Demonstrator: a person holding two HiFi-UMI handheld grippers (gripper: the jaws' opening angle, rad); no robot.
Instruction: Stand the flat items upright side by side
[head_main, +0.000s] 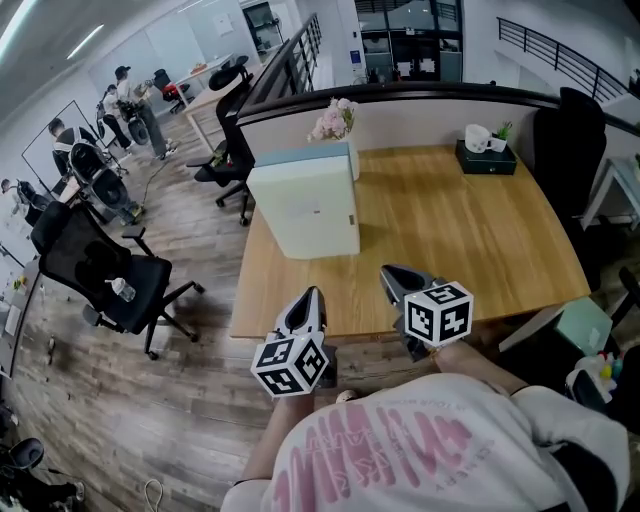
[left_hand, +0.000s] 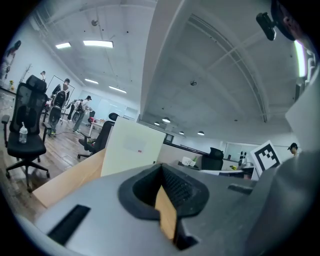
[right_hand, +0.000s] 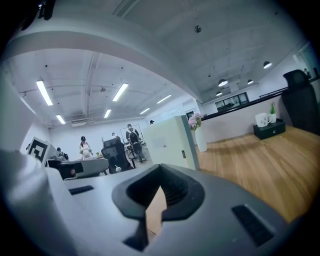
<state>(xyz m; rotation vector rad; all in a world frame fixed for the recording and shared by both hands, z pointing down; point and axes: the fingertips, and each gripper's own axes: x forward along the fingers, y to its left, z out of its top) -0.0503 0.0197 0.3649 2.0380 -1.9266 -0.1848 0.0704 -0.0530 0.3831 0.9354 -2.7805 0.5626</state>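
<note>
**Toppling hazard: upright items near the desk's left edge**

Both grippers are held low at the near edge of the desk (head_main: 470, 250), well apart from the work. The jaws of the left gripper (head_main: 308, 300) are pressed together with nothing between them. The jaws of the right gripper (head_main: 395, 275) are likewise pressed together and empty.

The items (head_main: 305, 210) are seen standing upright on the left part of the desk. They are set face to face as one pale block, a blue-topped piece behind a white front one. How many pieces make up the block cannot be told. None is seen lying flat, so the task is judged done or nearly so.

Hazards noted:

- The block is placed close to the desk's left edge. A push from the right is judged likely to send it over that edge to the floor.
- Tall, thin pieces are judged easily tipped. If the front piece is nudged by closed jaws, it could be knocked flat and its neighbour taken with it.
- The flowers (head_main: 335, 120) are set just behind the block. A shove away from the person could be passed on and the flowers upset.
- Should a correction be attempted, the jaws would have to be spread first. With closed jaws the items would only be shoved.
- The mug (head_main: 478, 138), far right, is well apart, and no hazard is recorded there.
</note>
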